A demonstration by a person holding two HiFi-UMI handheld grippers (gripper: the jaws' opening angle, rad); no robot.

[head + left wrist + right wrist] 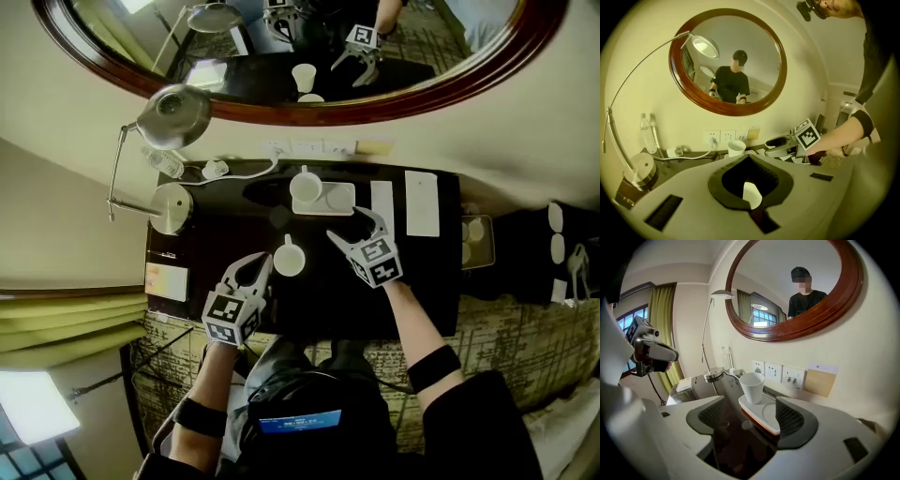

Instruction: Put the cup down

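A white cup [305, 187] stands upright on the left end of a white tray [337, 199] at the back of the dark table. In the right gripper view the same cup [752, 386] and tray [766, 416] lie just ahead of my right gripper [749, 416], which is open with nothing between its jaws. Seen from the head camera, the right gripper [354, 228] sits a little in front of the tray. A second white cup [289, 261] is at the tips of my left gripper [266, 262], which is shut; I cannot tell whether they touch. A sliver of that cup [751, 194] shows below the closed jaws.
A chrome desk lamp [173, 112] with a round base [171, 206] occupies the table's left end, beside a water bottle [164, 161] and a white cable. Paper cards [422, 202] lie at the right. Wall sockets [773, 372] and a round mirror [281, 56] are behind the table.
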